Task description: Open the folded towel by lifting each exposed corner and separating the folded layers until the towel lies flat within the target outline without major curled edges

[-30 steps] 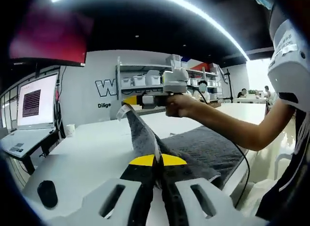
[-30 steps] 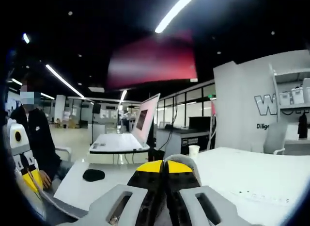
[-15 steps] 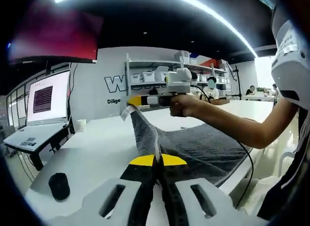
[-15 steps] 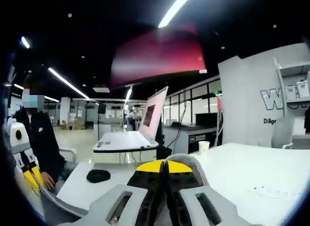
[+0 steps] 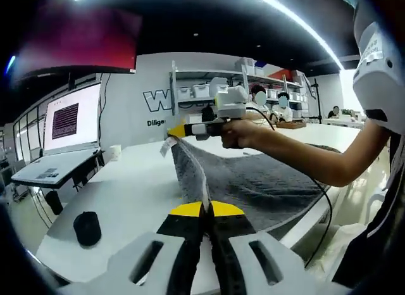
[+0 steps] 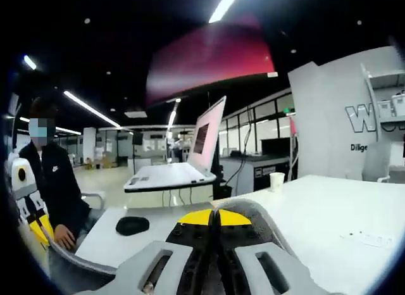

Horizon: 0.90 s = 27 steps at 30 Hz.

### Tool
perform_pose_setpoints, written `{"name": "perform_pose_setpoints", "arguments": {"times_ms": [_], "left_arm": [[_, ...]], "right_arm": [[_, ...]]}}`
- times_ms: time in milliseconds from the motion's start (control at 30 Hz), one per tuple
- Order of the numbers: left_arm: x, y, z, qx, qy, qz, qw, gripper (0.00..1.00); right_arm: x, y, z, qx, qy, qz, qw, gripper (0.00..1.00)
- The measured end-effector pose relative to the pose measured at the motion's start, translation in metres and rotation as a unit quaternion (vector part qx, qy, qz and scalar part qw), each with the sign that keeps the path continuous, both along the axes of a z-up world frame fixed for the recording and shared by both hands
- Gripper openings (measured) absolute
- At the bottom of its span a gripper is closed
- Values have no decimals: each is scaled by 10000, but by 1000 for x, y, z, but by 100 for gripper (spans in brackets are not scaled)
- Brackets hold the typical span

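A grey towel [image 5: 253,184] is held up off the white table [image 5: 126,194], stretched between both grippers. My left gripper [image 5: 204,209] is shut on the towel's near corner, the cloth rising from between its yellow tips. In the left gripper view my right gripper [image 5: 178,131] comes in from the right in a person's hand, shut on the far corner beside a white label. In the right gripper view my right gripper [image 6: 213,214] is shut, with grey towel [image 6: 256,214] curling around its right tip.
A black mouse [image 5: 87,227] lies on the table's near left. An open laptop [image 5: 60,143] and a white cup [image 5: 114,152] stand further left. Shelves with boxes [image 5: 209,92] line the back wall. A seated person [image 6: 54,187] is at the left of the right gripper view.
Both views have shifted with the hands. The towel edge between the grippers now stretches longer and flatter, and more cloth lies spread toward the right. Both grippers stay shut on their corners.
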<state>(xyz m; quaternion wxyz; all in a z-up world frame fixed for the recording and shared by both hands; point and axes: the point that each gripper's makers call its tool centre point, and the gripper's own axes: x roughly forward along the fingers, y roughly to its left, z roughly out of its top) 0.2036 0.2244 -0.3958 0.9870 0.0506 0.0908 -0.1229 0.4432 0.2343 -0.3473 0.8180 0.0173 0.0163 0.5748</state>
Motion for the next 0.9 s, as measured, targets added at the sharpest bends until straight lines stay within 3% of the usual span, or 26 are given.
{"name": "perform_pose_setpoints", "arguments": {"times_ms": [433,633,900], "left_arm": [[1,9,-20,-188,236,141,9994,2],[0,12,-21,-583,209,168,9979,2],[0,15,-27,-780,244,199,9965,2]], "right_arm": [[-1,18,-28,-258,198,119,9994,0],[-1,19,-31,-475,37,-17,9989,0],[-2,32,-38,-720,-78,-37,9974,0]]}}
